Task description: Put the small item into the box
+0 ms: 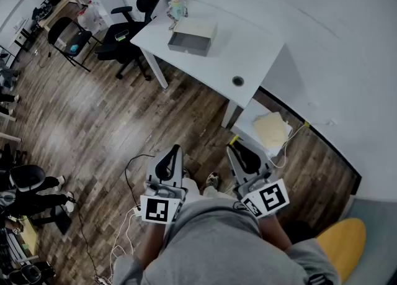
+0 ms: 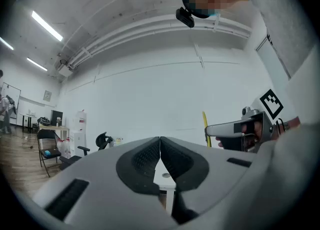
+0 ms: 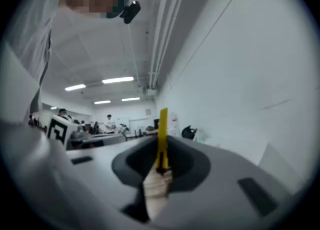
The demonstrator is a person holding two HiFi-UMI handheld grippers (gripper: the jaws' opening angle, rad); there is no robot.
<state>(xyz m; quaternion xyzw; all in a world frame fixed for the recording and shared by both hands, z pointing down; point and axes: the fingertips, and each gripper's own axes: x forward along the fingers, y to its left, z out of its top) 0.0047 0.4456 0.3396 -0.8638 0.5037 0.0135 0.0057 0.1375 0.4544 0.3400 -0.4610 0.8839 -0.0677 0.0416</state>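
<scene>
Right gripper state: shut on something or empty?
Shut on a thin yellow item: in the right gripper view it stands upright, pinched between the jaws of the right gripper.

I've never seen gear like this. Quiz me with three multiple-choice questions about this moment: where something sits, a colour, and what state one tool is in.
1. Where is the box?
A. on the floor
B. on the white table
C. on a chair

2. What colour is the thin item in the right tool?
A. red
B. yellow
C. blue

3. How do the jaws of the left tool stand?
A. wide apart
B. shut on a cup
C. shut together, empty

Answers: B, the box rests on the tabletop; B, a yellow strip stands between the jaws; C, the jaws meet with nothing between them.
</scene>
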